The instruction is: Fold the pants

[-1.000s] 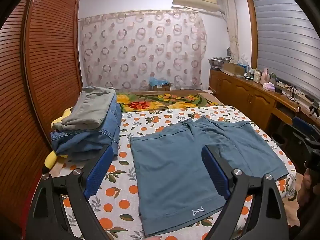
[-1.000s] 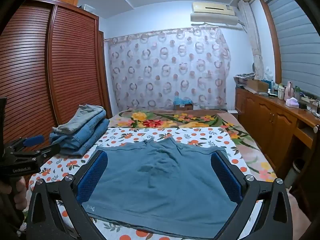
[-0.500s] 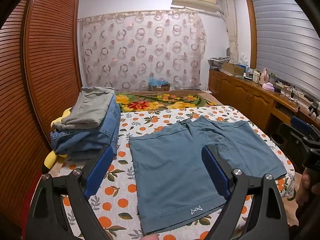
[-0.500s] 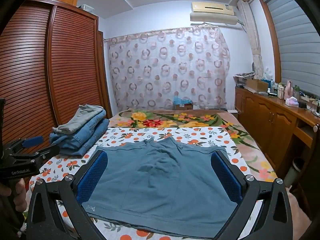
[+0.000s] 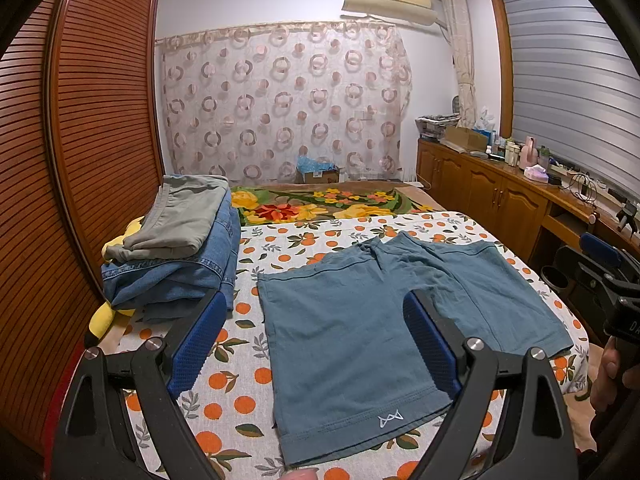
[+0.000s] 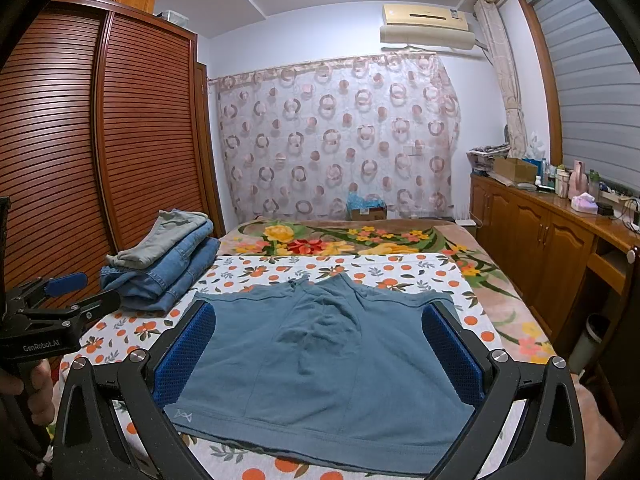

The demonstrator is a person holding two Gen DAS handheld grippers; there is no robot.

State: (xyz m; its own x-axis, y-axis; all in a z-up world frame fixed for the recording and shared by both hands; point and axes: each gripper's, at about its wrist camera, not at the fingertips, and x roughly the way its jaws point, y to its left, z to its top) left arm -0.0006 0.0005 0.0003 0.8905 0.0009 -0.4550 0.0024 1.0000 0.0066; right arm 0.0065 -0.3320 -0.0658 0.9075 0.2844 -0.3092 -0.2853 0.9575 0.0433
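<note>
Blue-green shorts [image 5: 360, 320] lie flat on the orange-print bedsheet [image 5: 240, 384], leg hems toward me, waistband toward the far side; they also show in the right wrist view [image 6: 320, 364]. My left gripper [image 5: 316, 340] is open and empty, held above the left leg near the bed's front edge. My right gripper [image 6: 318, 344] is open and empty, held above the shorts' near hem. The right gripper also shows at the right edge of the left wrist view [image 5: 600, 276], and the left gripper at the left edge of the right wrist view [image 6: 60, 304].
A stack of folded jeans and grey pants [image 5: 180, 248] sits on the bed's left side, beside a brown slatted wardrobe [image 5: 80, 160]. A floral blanket [image 5: 320, 204] covers the far bed. A wooden cabinet [image 5: 500, 200] with clutter lines the right wall.
The left wrist view has shifted slightly; the shorts sit a little higher and further left in it. The right gripper has barely moved. Both stay open.
</note>
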